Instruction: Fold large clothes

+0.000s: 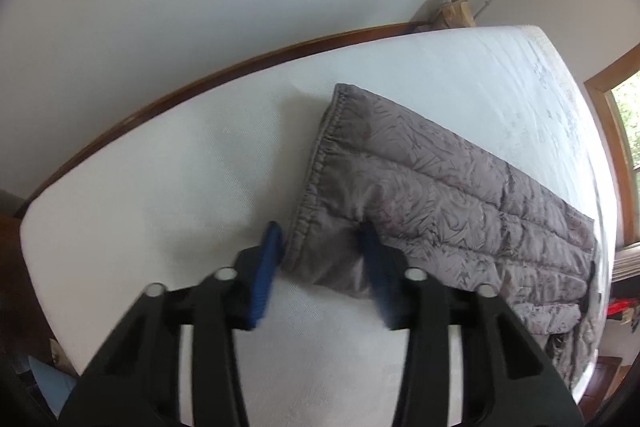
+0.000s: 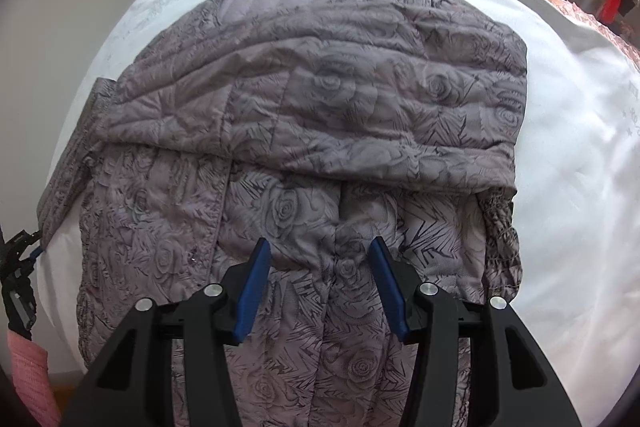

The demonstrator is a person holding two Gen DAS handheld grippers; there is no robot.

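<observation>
Now the grey quilted jacket (image 2: 312, 115) lies spread on the white bed (image 1: 140, 187), partly folded, one sleeve laid across its body. Its other sleeve runs out toward the left claw (image 1: 320, 243), long axis pointing away from it; the elastic cuff (image 1: 316, 167) end sits between that claw's blue fingers (image 1: 268, 267), which straddle it, seemingly not yet pinching. Over the lower body, the right claw (image 2: 320, 259) hangs half-open, empty. The left is nearer the sleeve. No containers show.
</observation>
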